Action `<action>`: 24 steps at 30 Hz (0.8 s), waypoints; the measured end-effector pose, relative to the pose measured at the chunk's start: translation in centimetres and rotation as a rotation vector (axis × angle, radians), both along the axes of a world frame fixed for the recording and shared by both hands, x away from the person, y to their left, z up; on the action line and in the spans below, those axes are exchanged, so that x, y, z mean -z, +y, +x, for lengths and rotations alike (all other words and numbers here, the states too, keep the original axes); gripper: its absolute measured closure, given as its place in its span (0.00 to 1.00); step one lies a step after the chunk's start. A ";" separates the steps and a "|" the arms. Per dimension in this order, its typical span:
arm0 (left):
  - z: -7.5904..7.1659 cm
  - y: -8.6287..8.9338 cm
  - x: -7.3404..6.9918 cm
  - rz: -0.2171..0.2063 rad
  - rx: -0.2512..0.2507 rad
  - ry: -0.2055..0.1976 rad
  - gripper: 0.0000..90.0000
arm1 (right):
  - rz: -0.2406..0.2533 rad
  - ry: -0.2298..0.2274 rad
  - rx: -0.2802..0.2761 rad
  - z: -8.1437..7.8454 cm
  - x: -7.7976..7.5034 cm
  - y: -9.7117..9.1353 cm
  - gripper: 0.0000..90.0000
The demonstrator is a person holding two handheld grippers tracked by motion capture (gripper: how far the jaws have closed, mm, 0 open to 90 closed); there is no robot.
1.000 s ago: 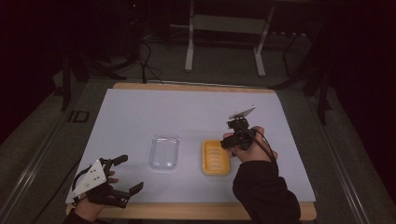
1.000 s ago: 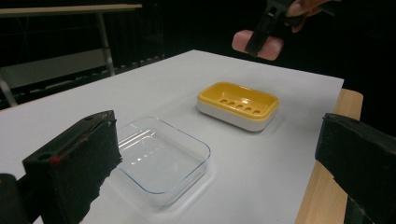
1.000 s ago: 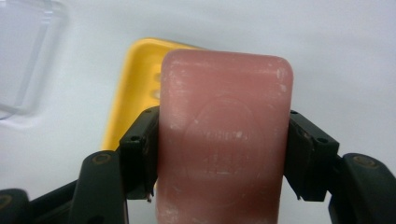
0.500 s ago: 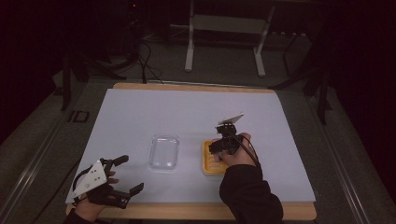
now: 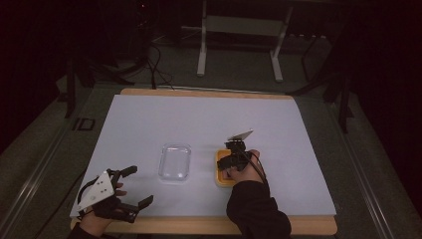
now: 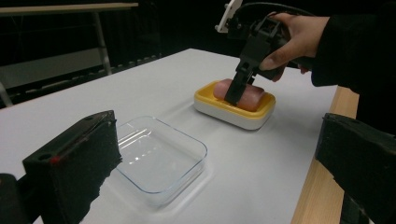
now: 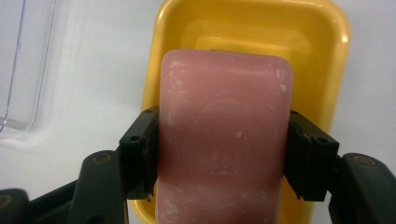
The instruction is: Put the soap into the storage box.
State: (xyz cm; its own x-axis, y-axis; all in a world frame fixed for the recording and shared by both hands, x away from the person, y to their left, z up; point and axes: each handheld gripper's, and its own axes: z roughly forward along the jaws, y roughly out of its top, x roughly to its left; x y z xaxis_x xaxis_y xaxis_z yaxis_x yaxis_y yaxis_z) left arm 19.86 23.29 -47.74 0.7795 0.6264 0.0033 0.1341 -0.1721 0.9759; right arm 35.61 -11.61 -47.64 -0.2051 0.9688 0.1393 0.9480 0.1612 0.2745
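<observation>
A dim room: grey floor [image 5: 45,144] and a white metal stand [image 5: 239,30] beyond the wood-edged table [image 5: 209,92].

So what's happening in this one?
A person works with a gripper in each hand. The right gripper is shut on a pink bar of soap at the yellow soap dish. A clear empty container sits beside the dish. The left gripper rests open near the table's front edge.

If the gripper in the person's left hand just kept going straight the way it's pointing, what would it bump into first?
Most likely the clear plastic tray, which lies straight ahead between the open jaws of the left gripper. The yellow dish with the pink soap sits farther on. If the gripper travels above the table, it might pass over the low tray.
</observation>
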 end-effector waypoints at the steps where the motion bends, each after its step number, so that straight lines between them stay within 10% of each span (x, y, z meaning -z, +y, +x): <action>1: 0.0 0.0 0.0 0.000 0.001 0.000 0.00 | -0.001 0.001 0.001 0.0 0.2 0.1 0.41; 15: -0.1 -0.1 0.0 0.006 0.009 0.000 0.00 | -0.020 0.016 0.003 0.2 1.2 0.2 0.41; 24: 0.0 -0.1 0.0 0.004 0.008 0.000 0.00 | -0.035 -0.048 -0.020 0.1 -0.9 0.4 0.38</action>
